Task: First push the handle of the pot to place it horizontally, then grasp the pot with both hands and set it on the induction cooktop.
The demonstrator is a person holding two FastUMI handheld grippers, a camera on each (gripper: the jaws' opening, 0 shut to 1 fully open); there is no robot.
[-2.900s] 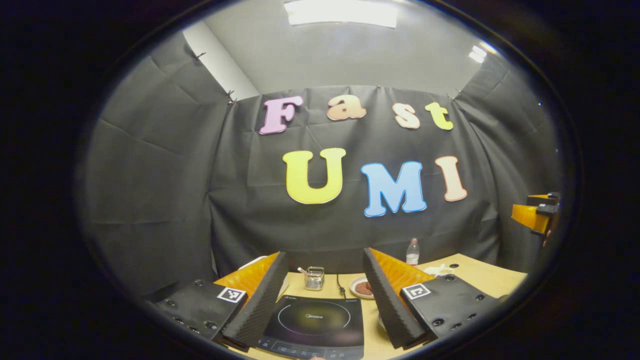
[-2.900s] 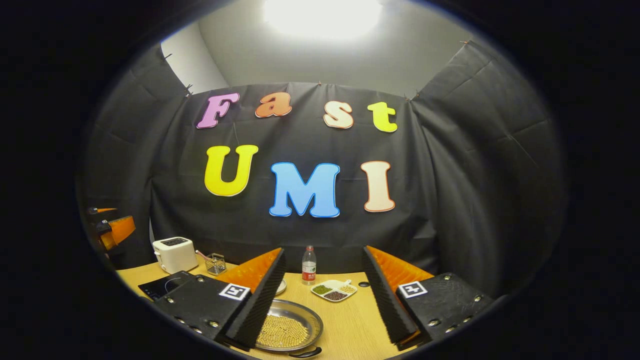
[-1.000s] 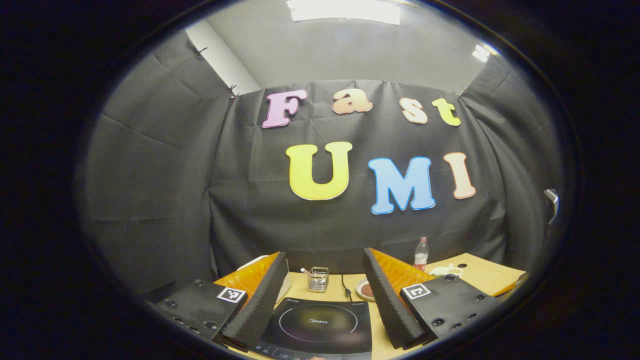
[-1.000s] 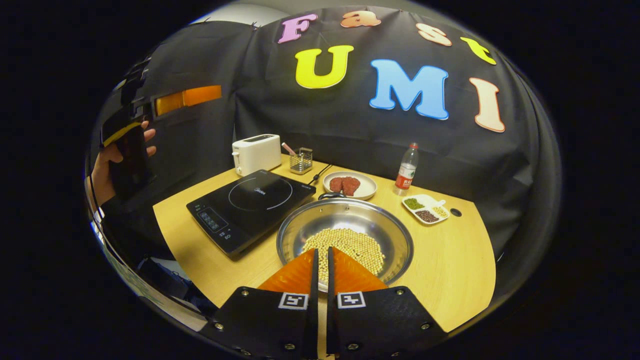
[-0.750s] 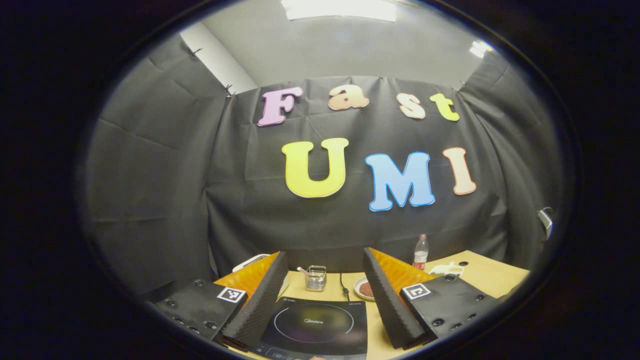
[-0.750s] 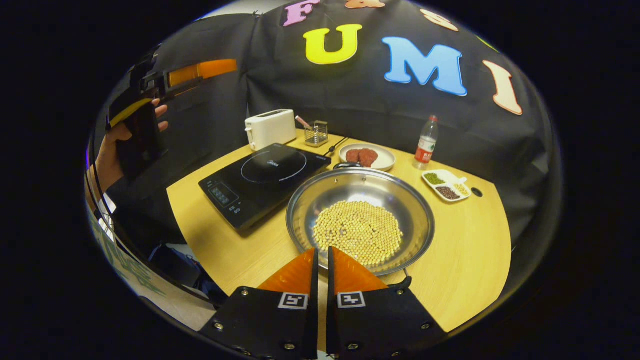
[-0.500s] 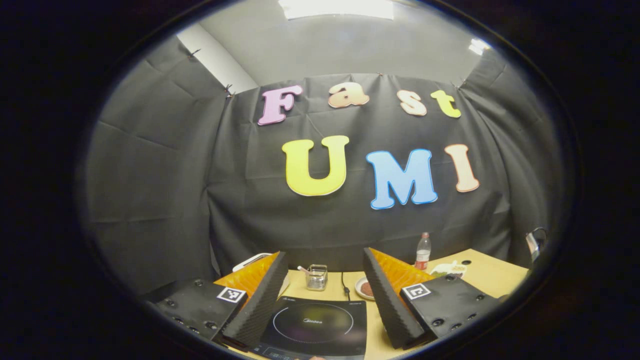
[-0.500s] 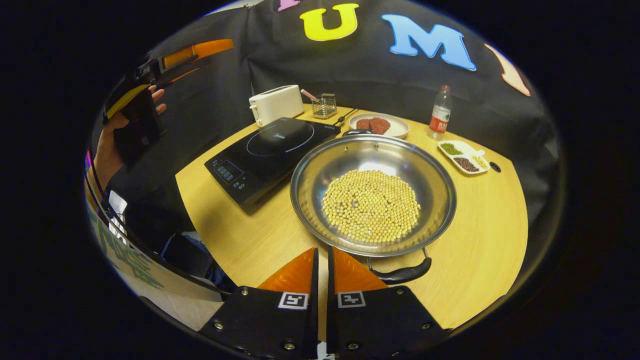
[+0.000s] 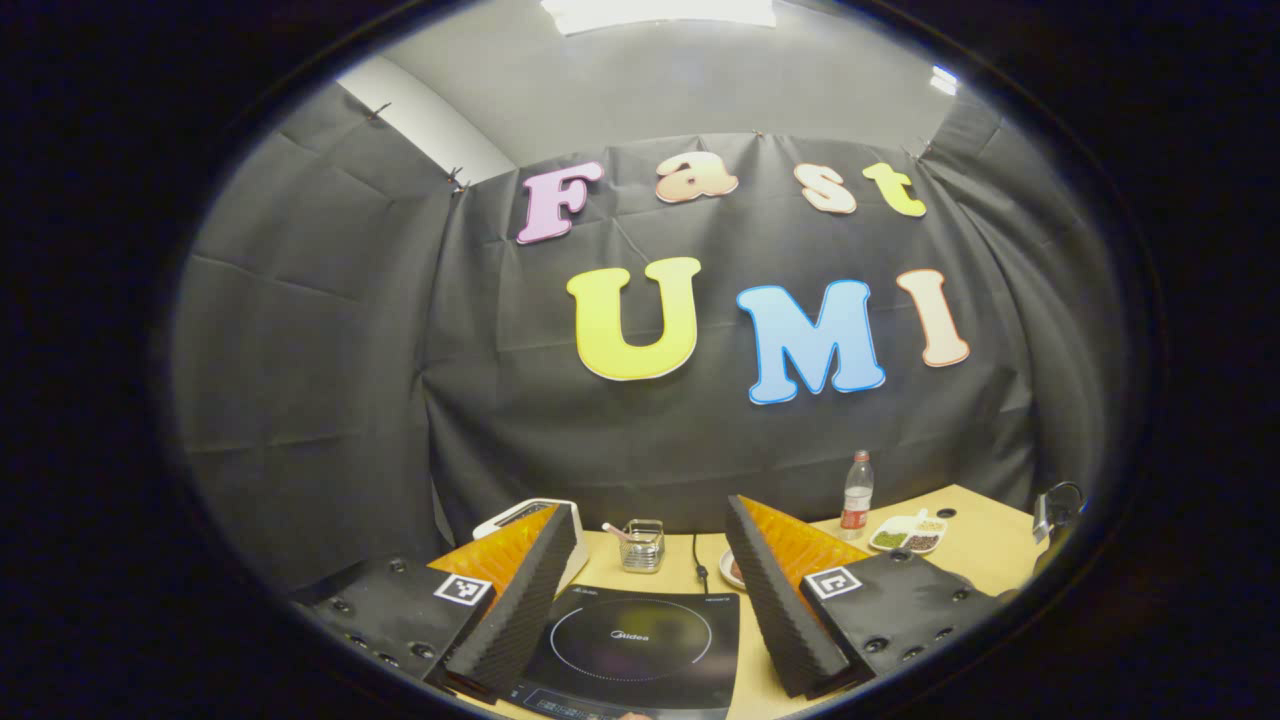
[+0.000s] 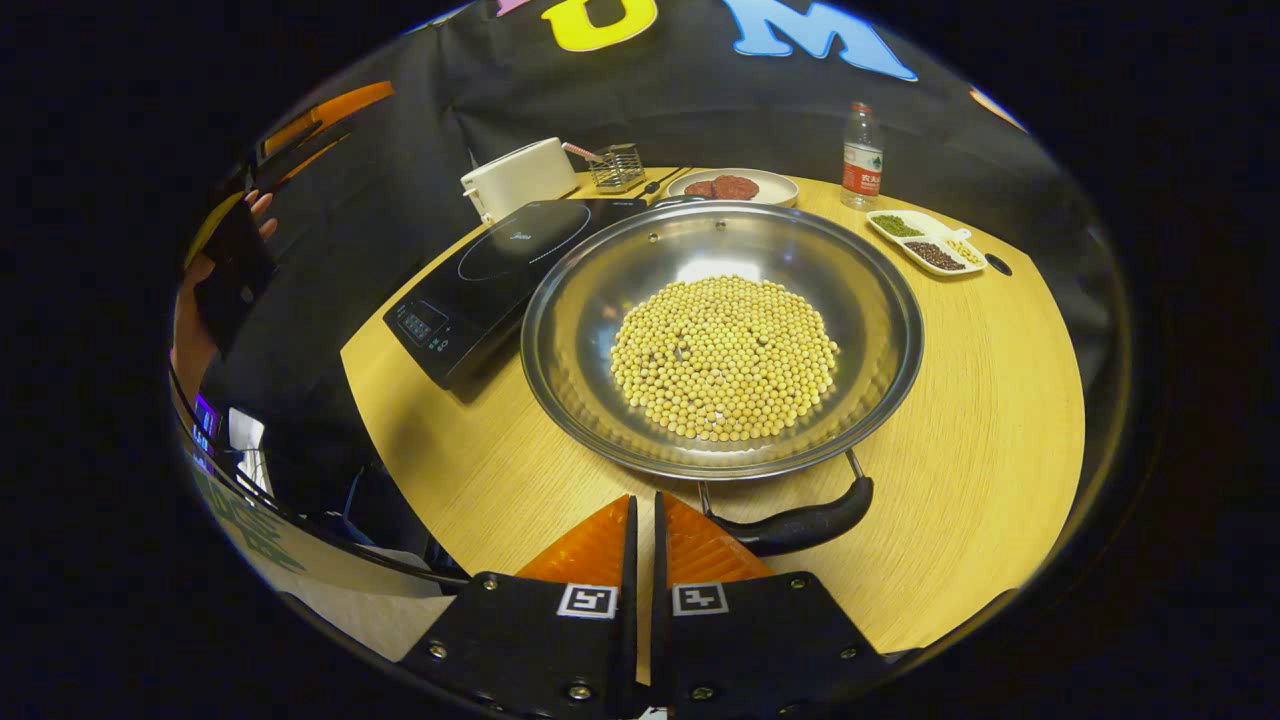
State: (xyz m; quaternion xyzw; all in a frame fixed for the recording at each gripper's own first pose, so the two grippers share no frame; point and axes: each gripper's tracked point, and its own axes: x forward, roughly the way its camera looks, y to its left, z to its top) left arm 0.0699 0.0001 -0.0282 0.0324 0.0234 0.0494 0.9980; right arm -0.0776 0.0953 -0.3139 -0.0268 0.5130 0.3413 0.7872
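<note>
Steel pot [image 10: 720,340] sits just right of the cooktop [image 10: 505,275], so with your right gripper [image 10: 641,520] pressed together, empty, nudge the six-o'clock handle [image 10: 800,520] sideways; your left gripper [image 9: 650,590] waits spread.

**A pretend kitchen in a booth**

You are at a wooden table [image 10: 960,400] with black cloth walls. A cooktop [image 10: 500,265], a toaster [image 10: 518,178], a pot [image 10: 720,340] of beans and a plate of meat [image 10: 732,187] make it a kitchen.
</note>
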